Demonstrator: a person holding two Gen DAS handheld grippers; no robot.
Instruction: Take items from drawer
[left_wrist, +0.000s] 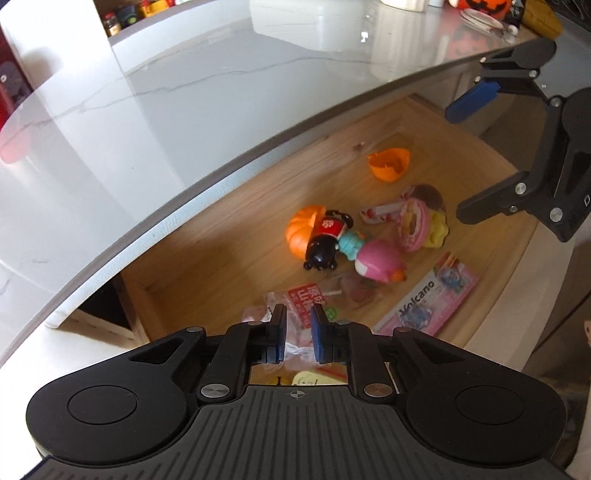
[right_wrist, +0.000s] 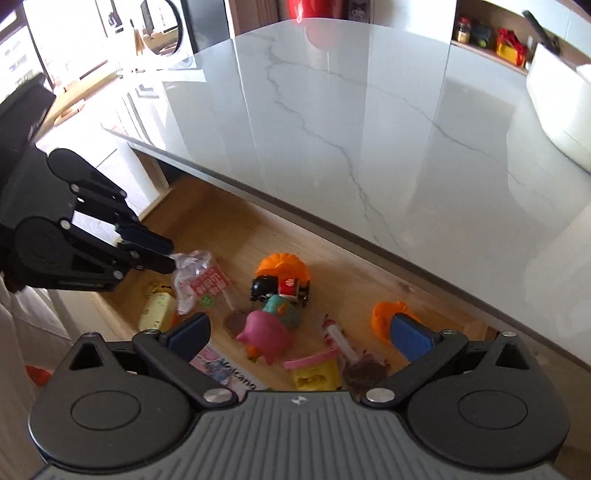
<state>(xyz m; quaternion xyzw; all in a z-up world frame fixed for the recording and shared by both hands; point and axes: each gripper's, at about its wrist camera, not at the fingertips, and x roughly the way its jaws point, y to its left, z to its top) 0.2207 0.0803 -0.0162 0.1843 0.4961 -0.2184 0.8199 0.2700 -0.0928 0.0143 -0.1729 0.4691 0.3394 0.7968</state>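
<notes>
A: Two grippers in view, both above the open wooden drawer (left_wrist: 229, 236). Left gripper (left_wrist: 298, 334) first: jaws nearly together, pinching the crinkled corner of a clear plastic packet with a red label (left_wrist: 304, 301). The right wrist view confirms it: fingertips closed on the packet's top edge, the rest of it hanging down toward the drawer floor.

B: Right gripper (right_wrist: 299, 332)?

A: Jaws wide apart, nothing between them. It hovers over the toy pile, touching none of it.

B: Contents, near to far from the left wrist view?

A: Closest, partly hidden under the left gripper, a pale yellow item (right_wrist: 157, 312) by the drawer's near wall; cannot tell what it is. Next, a pink "Volcano" packet (left_wrist: 430, 304) lying flat. Then a pink round toy (left_wrist: 378, 260) touching a teal piece (left_wrist: 349, 245), and a black figure with a red shirt (left_wrist: 327, 240) leaning on an orange pumpkin (left_wrist: 301, 230). Beside those, a pink ring-shaped toy (left_wrist: 412, 223) against a yellow piece (left_wrist: 436, 230), with a red-and-white striped stick (left_wrist: 380, 214) just next to them. Farther back, alone, an orange shell-like half (left_wrist: 389, 164).

B: Beyond the drawer?

A: A white marble countertop (left_wrist: 184, 110) overhangs it; a jack-o'-lantern (left_wrist: 480, 5) sits at the far edge.
</notes>
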